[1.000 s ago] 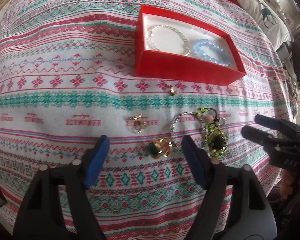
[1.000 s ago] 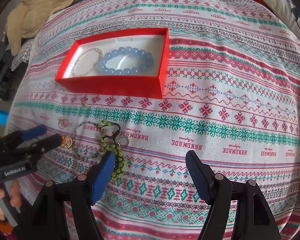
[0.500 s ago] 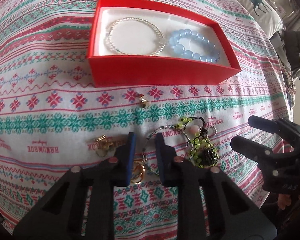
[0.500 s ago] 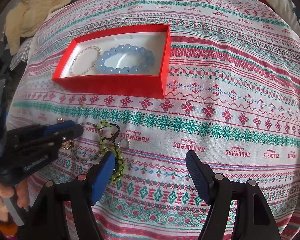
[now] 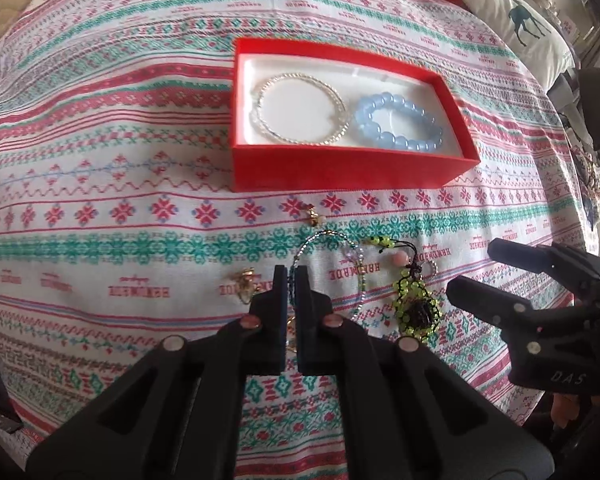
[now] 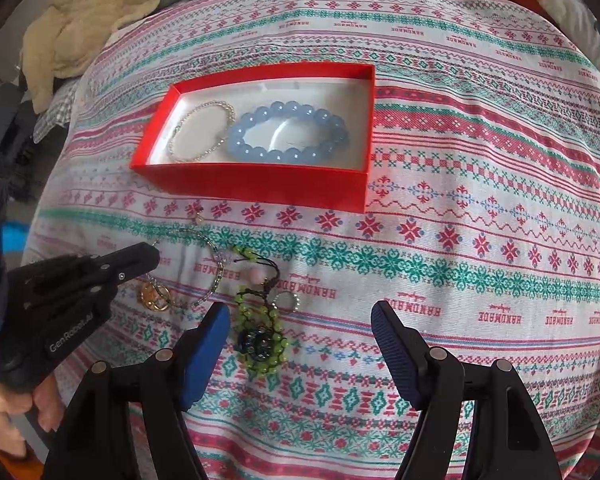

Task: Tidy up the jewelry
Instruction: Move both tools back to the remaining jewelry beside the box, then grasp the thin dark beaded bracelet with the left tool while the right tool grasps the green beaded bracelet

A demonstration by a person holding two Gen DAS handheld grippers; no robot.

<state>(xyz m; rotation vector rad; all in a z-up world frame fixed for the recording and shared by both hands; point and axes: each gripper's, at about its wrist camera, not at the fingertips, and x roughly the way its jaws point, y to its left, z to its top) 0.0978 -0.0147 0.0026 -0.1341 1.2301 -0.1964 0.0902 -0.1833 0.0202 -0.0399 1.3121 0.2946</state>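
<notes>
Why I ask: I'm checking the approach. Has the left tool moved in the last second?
Yes. In the right wrist view, the left tool has shifted right and up the picture, nearer the red box, and its jaws have closed.

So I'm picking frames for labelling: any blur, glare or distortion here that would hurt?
Left wrist view: strong fisheye bowing of the tablecloth stripes, dark corners, slight softness on the red box; the left gripper hides most of the gold ring. Right wrist view: same bowing, even daylight, no harsh glare; the blue bead bracelet and green beaded pendant are crisp.
</notes>
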